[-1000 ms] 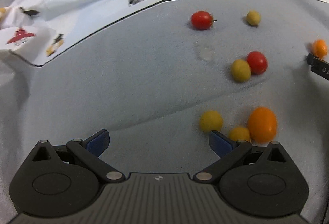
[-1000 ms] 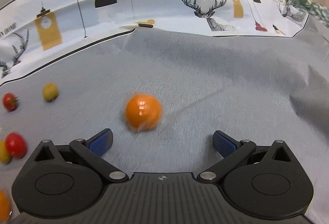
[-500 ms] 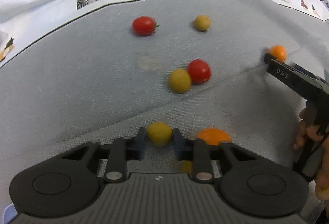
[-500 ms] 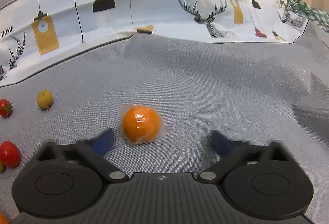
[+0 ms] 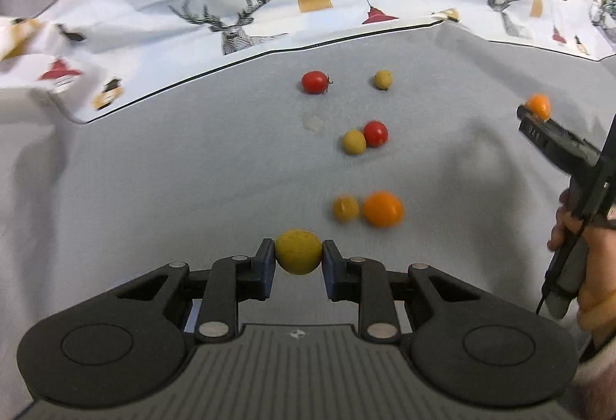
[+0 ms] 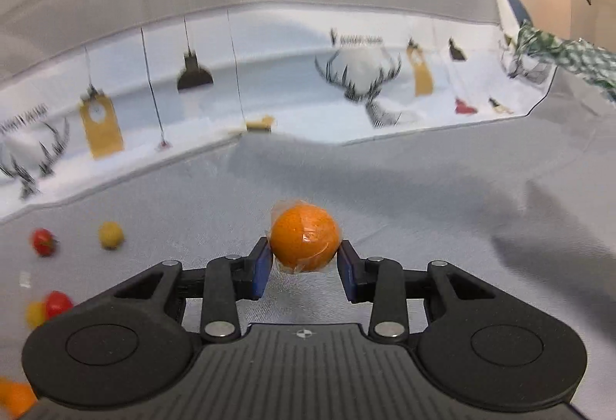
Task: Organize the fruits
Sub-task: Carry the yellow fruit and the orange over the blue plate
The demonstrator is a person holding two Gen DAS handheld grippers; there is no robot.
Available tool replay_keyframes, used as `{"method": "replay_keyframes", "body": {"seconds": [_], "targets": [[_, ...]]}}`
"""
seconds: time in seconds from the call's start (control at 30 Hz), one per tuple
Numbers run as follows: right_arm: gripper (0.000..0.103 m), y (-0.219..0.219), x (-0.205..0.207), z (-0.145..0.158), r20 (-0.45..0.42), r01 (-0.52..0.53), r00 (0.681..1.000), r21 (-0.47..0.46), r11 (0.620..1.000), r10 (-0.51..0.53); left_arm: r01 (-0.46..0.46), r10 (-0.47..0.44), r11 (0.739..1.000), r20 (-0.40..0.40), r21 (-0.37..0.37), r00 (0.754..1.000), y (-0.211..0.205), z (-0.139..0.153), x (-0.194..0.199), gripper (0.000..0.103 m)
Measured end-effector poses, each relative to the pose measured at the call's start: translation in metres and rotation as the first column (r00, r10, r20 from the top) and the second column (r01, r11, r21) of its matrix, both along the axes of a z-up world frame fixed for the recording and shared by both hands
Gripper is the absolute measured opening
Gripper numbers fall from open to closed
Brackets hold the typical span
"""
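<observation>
The grey cloth (image 5: 154,189) is bounded at the far side by a black-lined edge, beyond which lies the white printed cloth (image 5: 238,8); left of the fruits the grey cloth is bare and open. On it lie two red cherry tomatoes (image 5: 315,82) (image 5: 375,133), three small yellow fruits (image 5: 383,79) (image 5: 354,142) (image 5: 345,208) and one orange fruit (image 5: 383,209), the nearest pair blurred. The left gripper (image 5: 298,262) is clamped on a fourth yellow fruit (image 5: 298,256). The right gripper (image 6: 304,262) has its jaws closing on a plastic-wrapped orange (image 6: 305,237), pads touching its sides. A hand (image 5: 595,266) is cut off at the left view's right edge, and the fruits at the right view's left edge are blurred
</observation>
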State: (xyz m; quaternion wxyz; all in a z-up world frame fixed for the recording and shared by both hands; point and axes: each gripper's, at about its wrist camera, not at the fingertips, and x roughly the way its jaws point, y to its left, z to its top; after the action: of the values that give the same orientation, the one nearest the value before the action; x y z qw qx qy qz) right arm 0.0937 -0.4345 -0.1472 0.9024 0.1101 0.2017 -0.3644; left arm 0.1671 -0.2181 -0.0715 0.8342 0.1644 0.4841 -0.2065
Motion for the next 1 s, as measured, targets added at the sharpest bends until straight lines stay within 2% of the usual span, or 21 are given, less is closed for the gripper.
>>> {"method": "replay_keyframes", "body": {"seconds": [0.17,0.3,0.4,0.47,0.57,0.63,0.73,1.0], "targets": [[0.038,0.057,-0.07,0.055,0.064,-0.12,0.991,0.036,0.992,0.118,-0.035,0.035,0.999,-0.016,-0.002,0.999,0.047,0.029,-0.056,0.028],[0.038,0.127,-0.127,0.077,0.066,-0.322,0.946,0.118,0.939,0.316,-0.068,0.069,0.997,-0.012,0.018,0.998,0.088,0.043,-0.1,0.028],[0.038,0.179,-0.155,0.085,0.06,-0.465,0.885,0.186,0.866,0.462,-0.095,0.095,0.995,0.009,0.013,0.995,0.12,0.052,-0.13,0.028],[0.038,0.214,-0.17,0.091,0.06,-0.556,0.828,0.209,0.804,0.557,-0.11,0.11,0.994,0.021,0.0,0.994,0.138,0.056,-0.147,0.028],[0.039,0.252,-0.182,0.101,0.05,-0.656,0.749,0.193,0.729,0.661,-0.136,0.137,0.99,0.047,-0.022,0.989,0.16,0.061,-0.17,0.028],[0.039,0.271,-0.186,0.109,0.031,-0.695,0.713,0.165,0.7,0.7,-0.155,0.157,0.987,0.071,-0.037,0.985,0.173,0.064,-0.184,0.028],[0.039,0.29,-0.192,0.119,0.008,-0.719,0.69,0.123,0.684,0.724,-0.179,0.185,0.981,0.087,-0.079,0.979,0.189,0.068,-0.2,0.028],[0.039,0.312,-0.2,0.129,-0.051,-0.725,0.682,0.088,0.683,0.73,-0.191,0.212,0.967,0.12,-0.166,0.97,0.212,0.08,-0.214,0.028]]}}
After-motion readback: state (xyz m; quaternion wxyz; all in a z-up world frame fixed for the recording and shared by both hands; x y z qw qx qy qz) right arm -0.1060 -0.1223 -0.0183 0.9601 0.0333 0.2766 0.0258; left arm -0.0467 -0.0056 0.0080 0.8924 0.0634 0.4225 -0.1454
